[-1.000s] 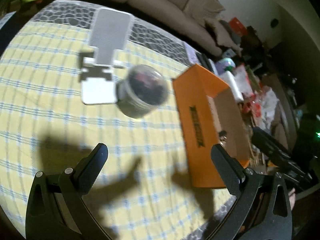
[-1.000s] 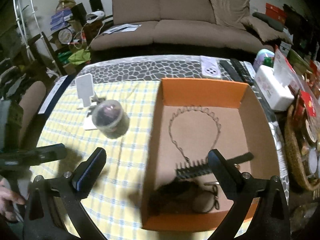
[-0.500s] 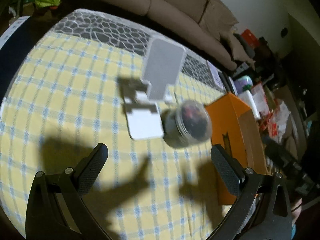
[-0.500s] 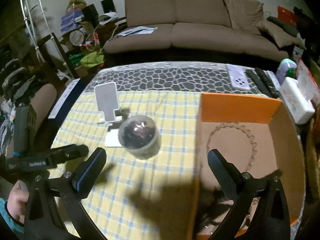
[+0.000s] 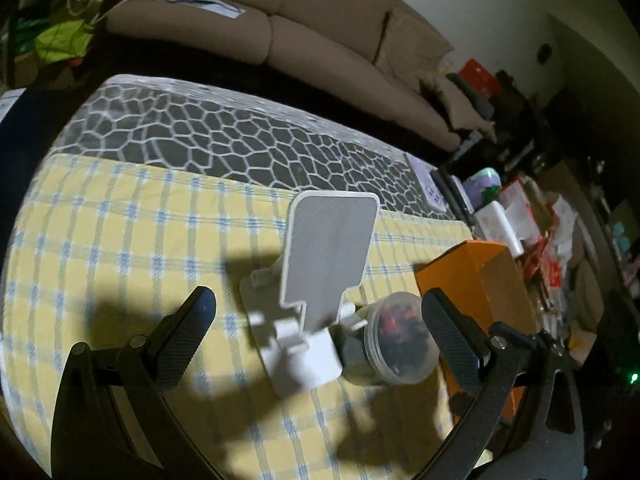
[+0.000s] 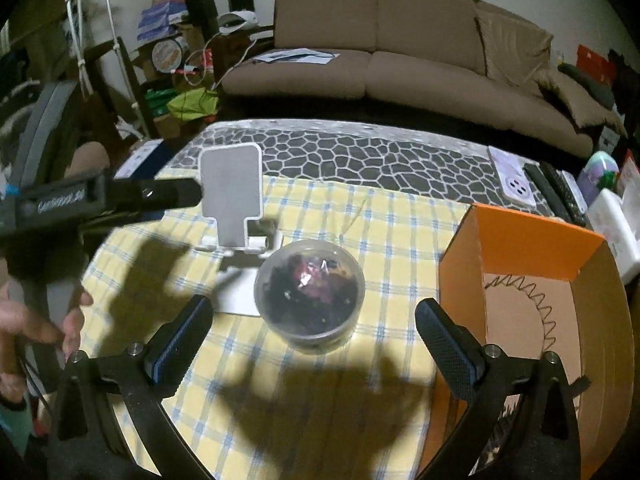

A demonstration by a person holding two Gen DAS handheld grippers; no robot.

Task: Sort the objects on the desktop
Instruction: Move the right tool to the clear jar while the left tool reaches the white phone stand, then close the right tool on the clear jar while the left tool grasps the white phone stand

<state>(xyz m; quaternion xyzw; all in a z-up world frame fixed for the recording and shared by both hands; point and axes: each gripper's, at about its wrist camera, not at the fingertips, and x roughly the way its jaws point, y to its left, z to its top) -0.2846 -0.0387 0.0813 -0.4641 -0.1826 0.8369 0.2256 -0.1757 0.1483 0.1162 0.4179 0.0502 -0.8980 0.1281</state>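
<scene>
While the left tongs (image 5: 316, 316) are showing only the box's (image 5: 476, 280) outer corner, the right tongs (image 6: 314, 326) are looking inside it, where a wavy headband (image 6: 536, 300) is lying. Both tongs are gaping apart, gripping nothing. The jar (image 6: 310, 296) is sitting ahead between the right fingers, just before the stand (image 6: 232, 196); the box is lying right.

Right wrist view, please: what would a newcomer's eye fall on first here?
Probably the clear jar of dark dried bits, centred on the yellow checked cloth ahead of the open right gripper. Behind it stands a white phone stand; at right, the orange box.
</scene>
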